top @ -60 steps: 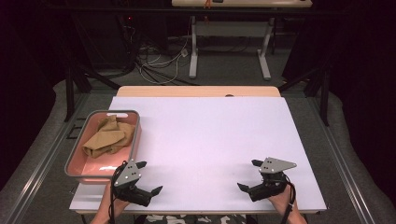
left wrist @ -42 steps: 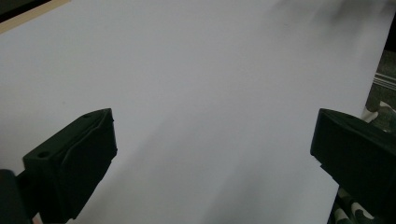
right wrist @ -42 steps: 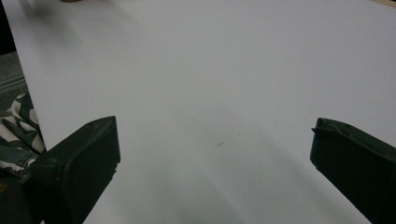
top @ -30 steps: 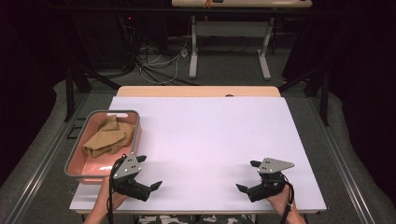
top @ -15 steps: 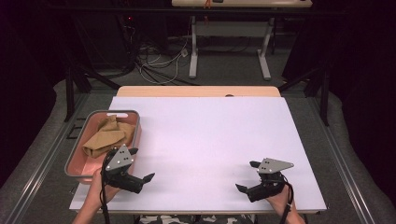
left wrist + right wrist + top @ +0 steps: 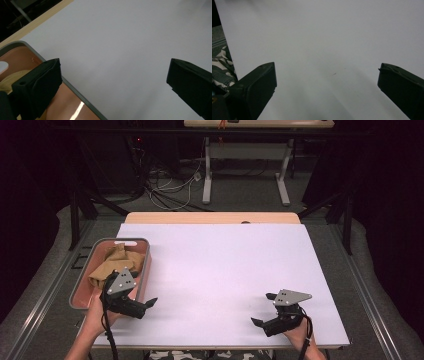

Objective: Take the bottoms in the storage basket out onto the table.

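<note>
Our left gripper drifts toward the tray

We see the black two-jaw left gripper moved away from the desk's near edge and leftward, now above the near right rim of the grey-rimmed pink plastic tray, close to the crumpled tan paper bag, its jaws wide apart throughout.

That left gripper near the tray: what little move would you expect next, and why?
Probably a swing further left and down toward the tan cloth. The left gripper hangs over the tray's near rim with jaws wide apart and nothing between them, while the right gripper sits far off.
</note>
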Tool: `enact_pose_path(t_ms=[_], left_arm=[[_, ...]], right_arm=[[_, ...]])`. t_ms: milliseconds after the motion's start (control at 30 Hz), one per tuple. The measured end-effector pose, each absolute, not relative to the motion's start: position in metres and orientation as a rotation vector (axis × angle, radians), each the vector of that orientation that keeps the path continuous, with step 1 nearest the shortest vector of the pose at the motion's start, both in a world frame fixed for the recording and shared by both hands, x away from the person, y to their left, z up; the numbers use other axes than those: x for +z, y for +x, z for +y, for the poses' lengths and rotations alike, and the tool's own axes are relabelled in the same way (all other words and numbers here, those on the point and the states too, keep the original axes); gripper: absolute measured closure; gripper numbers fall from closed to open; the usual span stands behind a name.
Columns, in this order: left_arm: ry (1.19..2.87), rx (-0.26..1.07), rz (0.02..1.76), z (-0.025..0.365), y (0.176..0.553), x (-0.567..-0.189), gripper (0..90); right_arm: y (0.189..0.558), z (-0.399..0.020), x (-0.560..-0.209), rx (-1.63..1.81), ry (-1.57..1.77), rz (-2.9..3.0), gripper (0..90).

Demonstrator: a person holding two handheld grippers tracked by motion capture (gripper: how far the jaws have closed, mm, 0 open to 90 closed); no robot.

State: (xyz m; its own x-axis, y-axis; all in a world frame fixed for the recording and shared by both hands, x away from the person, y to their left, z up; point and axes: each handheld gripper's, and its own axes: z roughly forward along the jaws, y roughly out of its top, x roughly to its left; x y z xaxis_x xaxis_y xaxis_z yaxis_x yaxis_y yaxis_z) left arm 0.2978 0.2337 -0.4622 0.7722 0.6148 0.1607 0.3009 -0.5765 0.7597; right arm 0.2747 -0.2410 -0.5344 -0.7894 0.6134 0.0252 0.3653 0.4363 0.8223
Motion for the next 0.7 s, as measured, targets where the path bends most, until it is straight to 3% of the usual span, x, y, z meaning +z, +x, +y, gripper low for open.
enact_pose_path(t_ms=[700], left_arm=[[2.288,0.589,0.821,0.274,0.337,-0.457,0.0]], right_arm=[[0.276,-0.239,-0.536,1.283,0.849,2.427,1.8]])
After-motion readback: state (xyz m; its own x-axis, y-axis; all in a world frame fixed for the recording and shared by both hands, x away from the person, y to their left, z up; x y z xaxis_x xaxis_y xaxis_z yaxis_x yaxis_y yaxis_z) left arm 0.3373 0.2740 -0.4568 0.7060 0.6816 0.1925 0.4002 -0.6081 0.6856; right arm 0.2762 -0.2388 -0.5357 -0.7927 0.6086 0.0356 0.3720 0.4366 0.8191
